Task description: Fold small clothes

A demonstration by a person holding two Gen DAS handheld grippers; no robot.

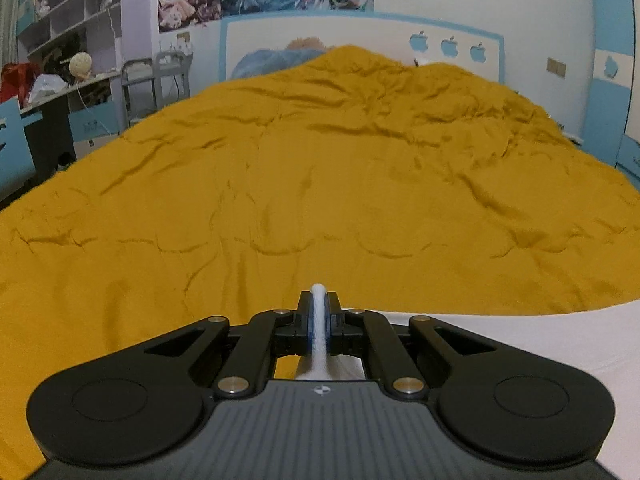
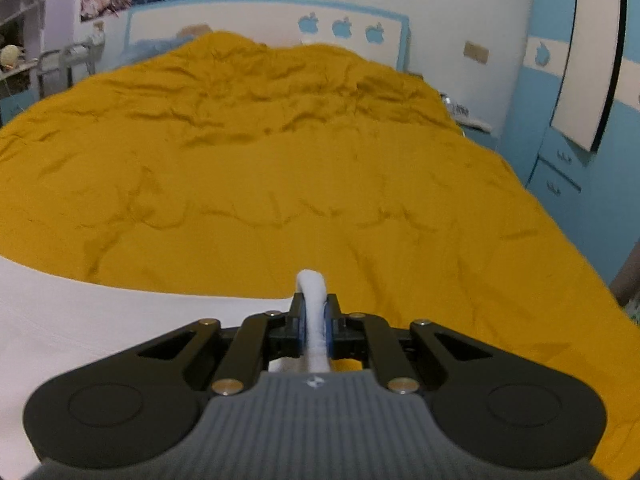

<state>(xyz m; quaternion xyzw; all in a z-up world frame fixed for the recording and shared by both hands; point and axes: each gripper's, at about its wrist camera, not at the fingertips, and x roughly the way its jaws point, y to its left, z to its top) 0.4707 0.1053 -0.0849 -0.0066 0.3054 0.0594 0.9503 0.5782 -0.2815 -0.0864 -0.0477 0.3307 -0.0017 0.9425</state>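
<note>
1. Left tongs [image 1: 319,312]: closed on a pinched edge of the white cloth [image 1: 520,344]. A thin ridge of fabric stands up between the pads.
2. Right tongs [image 2: 315,306]: closed on another pinched edge of the same cloth [image 2: 100,320]. A thicker roll of fabric shows above the pads.
3. Cloth position: it lies on the bed, over the near part of the quilt [image 1: 320,180]. In the left view it spreads to the right of the tongs; in the right view it spreads to the left of the tongs. The cloth therefore spans the gap between the two grips.
4. Cloth condition: the visible span looks flat and smooth, with a straight far edge against the quilt. The part under the tongs is hidden, so the number of layers cannot be told.
5. Progress, as a judgement: a fold is in hand, not finished. Both edges are gripped and neither is released. Whether any fold is already made cannot be told.
6. Remaining, as a judgement: lay the gripped edge down on the cloth, align it, release both tongs, then make any further folds needed.
7. Quilt: wrinkled, with no other garment visible on it beyond the cloth.
8. Risk: uneven tension between the two grips may skew the fold line.
</note>
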